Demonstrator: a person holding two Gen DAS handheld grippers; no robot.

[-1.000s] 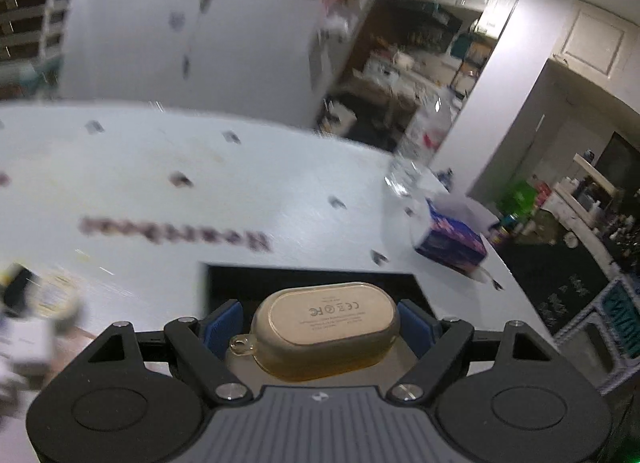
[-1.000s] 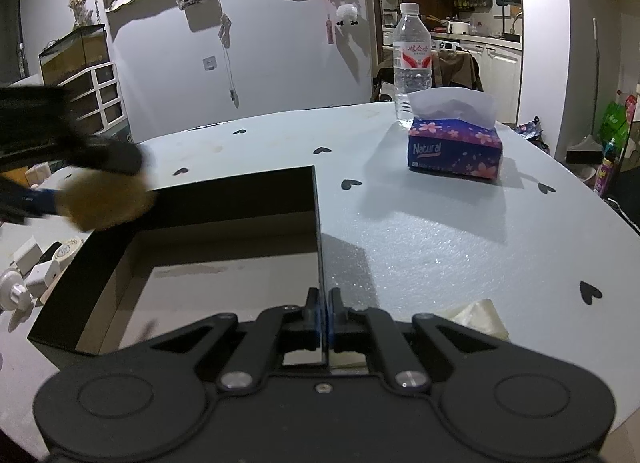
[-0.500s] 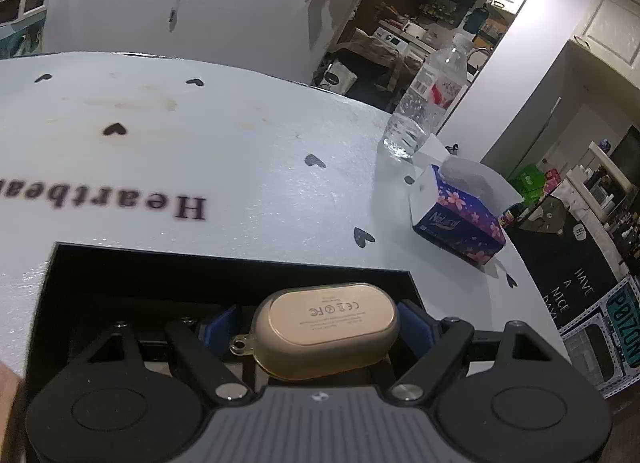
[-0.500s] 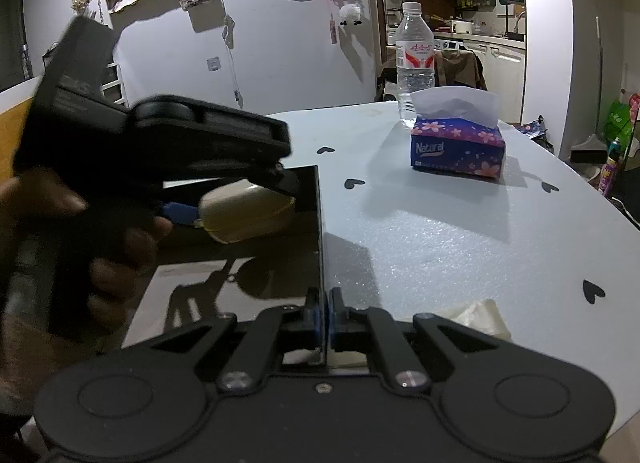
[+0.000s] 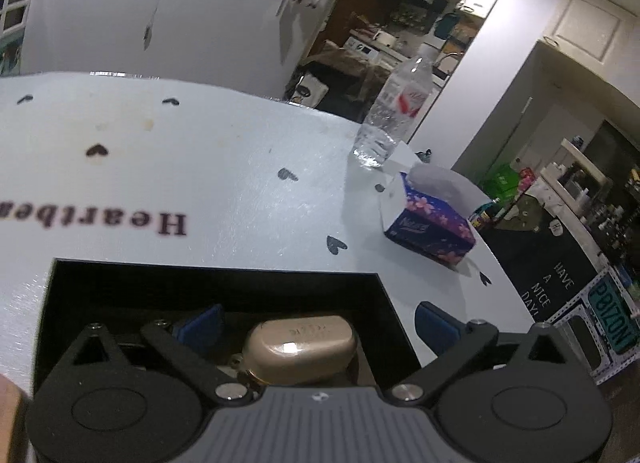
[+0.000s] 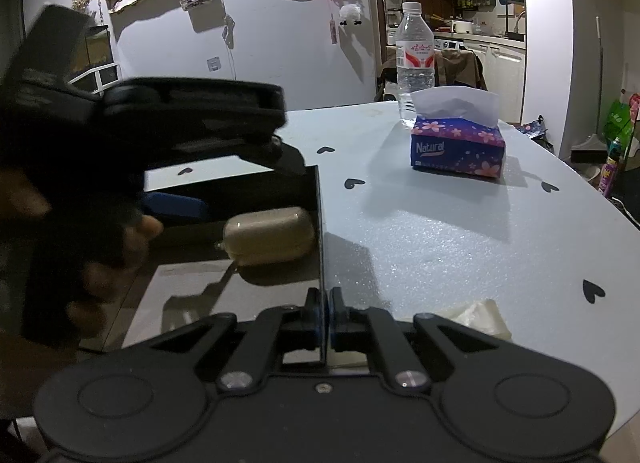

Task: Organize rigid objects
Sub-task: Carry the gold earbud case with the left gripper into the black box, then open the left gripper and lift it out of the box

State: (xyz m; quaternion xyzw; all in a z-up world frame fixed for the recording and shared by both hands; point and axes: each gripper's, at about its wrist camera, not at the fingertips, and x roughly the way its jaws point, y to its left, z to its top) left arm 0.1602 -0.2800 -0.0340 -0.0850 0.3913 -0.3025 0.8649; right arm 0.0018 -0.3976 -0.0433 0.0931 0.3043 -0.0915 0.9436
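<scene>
A gold oval case (image 5: 300,347) sits low inside the black open box (image 5: 216,277), close to its right wall. My left gripper (image 5: 318,325) hangs over the box with its jaws opening. The blue pads (image 5: 434,327) stand well clear of the case on both sides. In the right wrist view the case (image 6: 268,237) shows free beside the box wall (image 6: 320,215), and a hand (image 6: 132,239) holds the left gripper above it. My right gripper (image 6: 324,303) is shut on the near end of that thin wall.
A purple tissue box (image 6: 458,147) and a water bottle (image 6: 414,67) stand on the pale blue table (image 6: 440,231) at the far right. A crumpled pale wrapper (image 6: 480,317) lies by my right gripper. The table edge curves off to the right.
The left gripper came over the box and sank towards it. Its jaws spread wide and let go of the gold case, which now lies in the box. The right gripper stayed still.
</scene>
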